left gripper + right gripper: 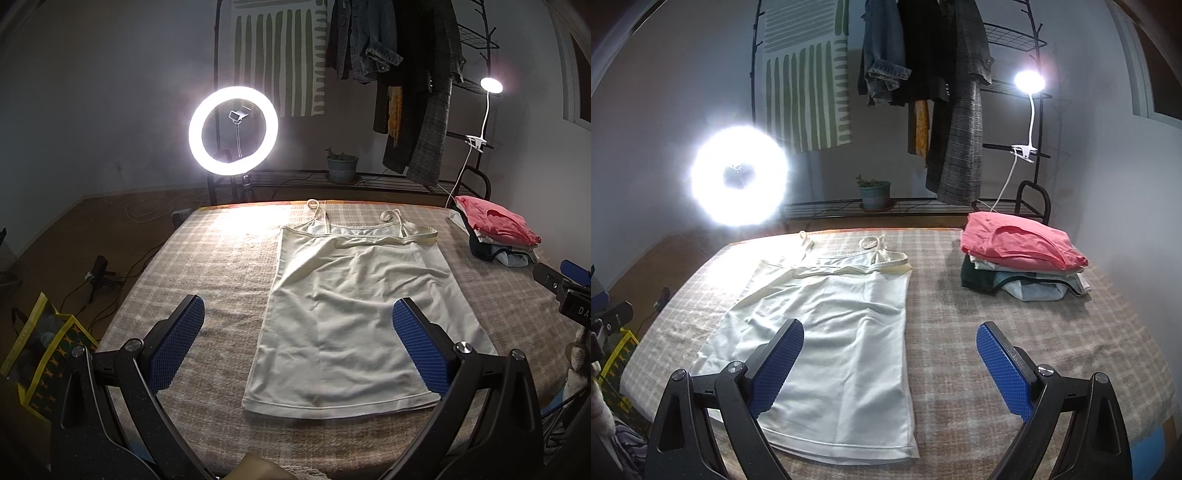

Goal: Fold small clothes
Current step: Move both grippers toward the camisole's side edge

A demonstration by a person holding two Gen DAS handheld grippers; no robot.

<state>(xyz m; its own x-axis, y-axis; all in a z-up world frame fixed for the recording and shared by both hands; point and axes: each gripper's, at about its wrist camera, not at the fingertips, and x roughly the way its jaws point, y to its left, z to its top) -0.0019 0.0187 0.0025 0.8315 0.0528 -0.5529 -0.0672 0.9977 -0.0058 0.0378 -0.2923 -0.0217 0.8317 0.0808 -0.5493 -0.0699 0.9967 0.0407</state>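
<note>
A pale cream camisole (351,306) with thin straps lies flat and spread out on the checked table cover (221,266), hem toward me; it also shows in the right wrist view (834,332). My left gripper (297,314) is open and empty, hovering above the camisole's lower left part. My right gripper (890,339) is open and empty, above the camisole's lower right edge. The right gripper's body shows at the right edge of the left wrist view (565,291).
A stack of folded clothes topped by a pink garment (1023,254) sits at the table's far right. A lit ring light (233,131) and a clip lamp (491,86) stand behind the table. A clothes rack (942,92) and a potted plant (873,192) are farther back. A yellow bag (44,347) is on the floor at left.
</note>
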